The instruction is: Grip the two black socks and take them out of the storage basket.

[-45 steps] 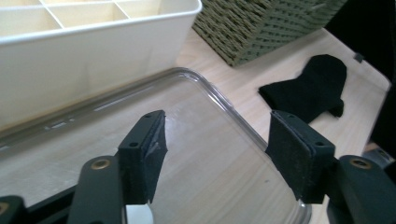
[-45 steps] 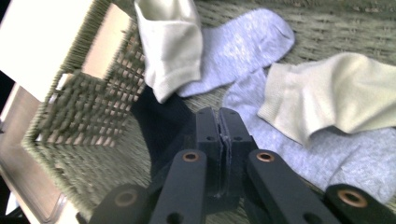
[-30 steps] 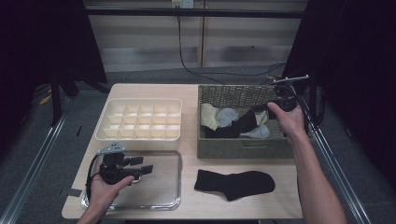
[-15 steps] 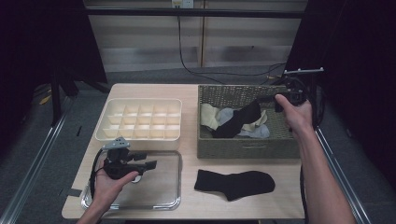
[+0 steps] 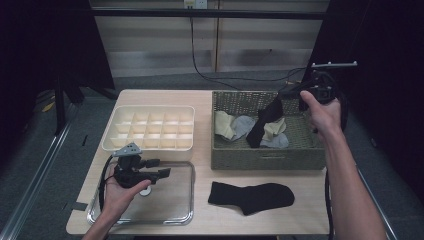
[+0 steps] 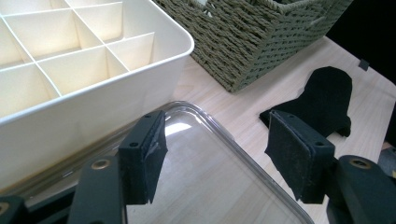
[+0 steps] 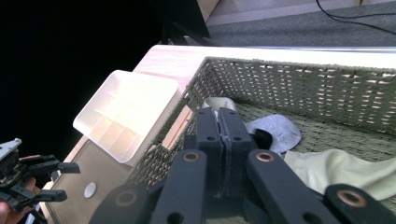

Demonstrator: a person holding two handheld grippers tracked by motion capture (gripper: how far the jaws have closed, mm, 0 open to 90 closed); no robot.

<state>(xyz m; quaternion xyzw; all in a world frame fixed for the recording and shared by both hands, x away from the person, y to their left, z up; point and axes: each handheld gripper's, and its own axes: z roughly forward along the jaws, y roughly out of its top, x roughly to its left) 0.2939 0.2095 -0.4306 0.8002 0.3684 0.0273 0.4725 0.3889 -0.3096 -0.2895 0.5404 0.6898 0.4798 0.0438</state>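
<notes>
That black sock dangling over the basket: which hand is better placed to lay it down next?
Right. The right gripper is already shut on the black sock above the basket; the left gripper hovers open over the clear tray.

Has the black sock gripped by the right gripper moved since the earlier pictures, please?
Yes. The black sock has been lifted higher out of the woven basket by the right gripper.

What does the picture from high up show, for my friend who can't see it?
The right claw is shut on a black sock, lifting it out of a woven basket that holds pale socks. Another black sock lies flat on the table in front. The left claw is open over a clear tray, beside a cream divided box.
</notes>
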